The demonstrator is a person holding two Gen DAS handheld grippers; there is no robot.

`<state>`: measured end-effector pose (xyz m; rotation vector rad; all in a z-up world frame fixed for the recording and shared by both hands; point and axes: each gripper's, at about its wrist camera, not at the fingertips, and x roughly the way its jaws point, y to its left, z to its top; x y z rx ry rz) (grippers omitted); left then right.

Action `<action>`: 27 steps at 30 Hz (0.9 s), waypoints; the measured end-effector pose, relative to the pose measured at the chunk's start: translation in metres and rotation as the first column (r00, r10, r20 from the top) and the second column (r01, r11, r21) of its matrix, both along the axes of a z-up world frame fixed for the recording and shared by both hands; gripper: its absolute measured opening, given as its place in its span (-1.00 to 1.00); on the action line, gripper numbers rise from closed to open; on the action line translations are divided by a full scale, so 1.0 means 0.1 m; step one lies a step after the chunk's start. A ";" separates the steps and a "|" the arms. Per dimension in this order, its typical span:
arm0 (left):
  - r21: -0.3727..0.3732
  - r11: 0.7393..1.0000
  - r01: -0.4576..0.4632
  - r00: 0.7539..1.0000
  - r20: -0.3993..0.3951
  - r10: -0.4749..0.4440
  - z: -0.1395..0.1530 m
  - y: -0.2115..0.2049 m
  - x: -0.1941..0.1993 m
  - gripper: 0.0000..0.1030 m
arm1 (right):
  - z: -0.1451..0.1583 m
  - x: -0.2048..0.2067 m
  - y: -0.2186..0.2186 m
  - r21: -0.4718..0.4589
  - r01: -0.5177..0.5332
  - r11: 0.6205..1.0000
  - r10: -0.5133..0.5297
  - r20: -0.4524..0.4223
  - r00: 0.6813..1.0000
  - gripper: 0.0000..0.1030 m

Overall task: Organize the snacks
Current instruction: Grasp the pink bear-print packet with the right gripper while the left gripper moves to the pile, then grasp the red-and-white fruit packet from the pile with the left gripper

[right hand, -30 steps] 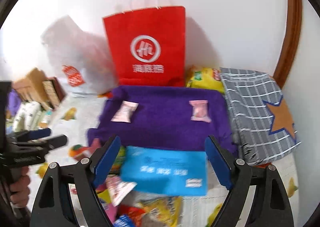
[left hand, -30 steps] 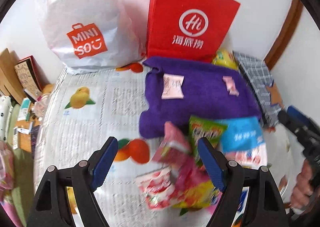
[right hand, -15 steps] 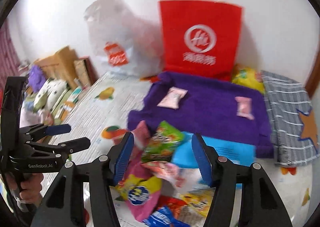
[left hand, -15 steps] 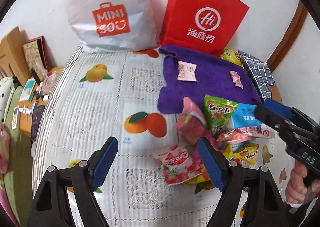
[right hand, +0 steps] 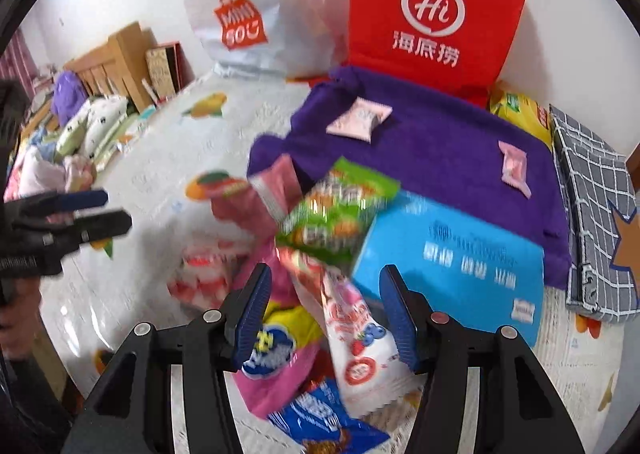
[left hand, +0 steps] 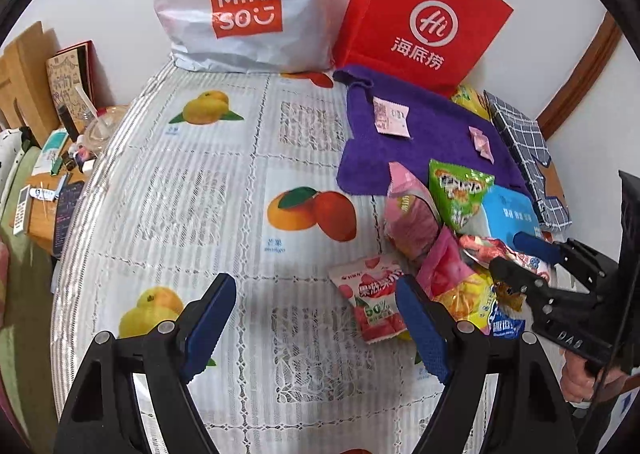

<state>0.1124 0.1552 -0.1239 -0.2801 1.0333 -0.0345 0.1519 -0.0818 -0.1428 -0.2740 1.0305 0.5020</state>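
Closing over the snack pile (right hand: 320, 294), the right claw (right hand: 324, 310) straddles a white pouch (right hand: 356, 338); left claw (left hand: 316, 326) stands spread beside the pile.

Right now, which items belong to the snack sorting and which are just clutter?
Job:
snack pile
purple towel holding two pink packets
right gripper, jaws closing over the pile

Clutter:
Miniso bag
red paper bag
checked cloth

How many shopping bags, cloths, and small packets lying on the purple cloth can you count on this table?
Shopping bags: 2 (white bag, red bag)
Cloths: 2 (purple cloth, checked cloth)
Packets on the purple cloth: 2 (pale packet, pink sweet)
Total: 6
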 end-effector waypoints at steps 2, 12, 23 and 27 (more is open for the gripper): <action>-0.003 1.000 0.007 1.000 -0.005 -0.007 -0.02 -0.02 0.00 0.56 | -0.05 -0.04 -0.01 -0.022 -0.001 1.000 0.000 -0.004 1.000 -0.05; 0.004 0.999 0.035 0.999 -0.013 -0.035 -0.08 -0.15 -0.03 0.56 | -0.11 -0.21 -0.13 0.019 0.023 1.000 -0.024 0.040 0.999 -0.57; 0.097 0.992 0.075 0.997 -0.024 -0.073 -0.28 -0.45 0.02 0.56 | 0.22 -0.56 -0.80 0.144 0.125 0.982 -0.144 0.131 0.981 -0.58; 0.090 0.993 0.082 0.996 -0.042 -0.079 -0.40 -0.55 0.08 0.56 | 0.24 -0.62 -1.18 0.138 0.215 0.967 -0.235 0.153 0.960 -0.58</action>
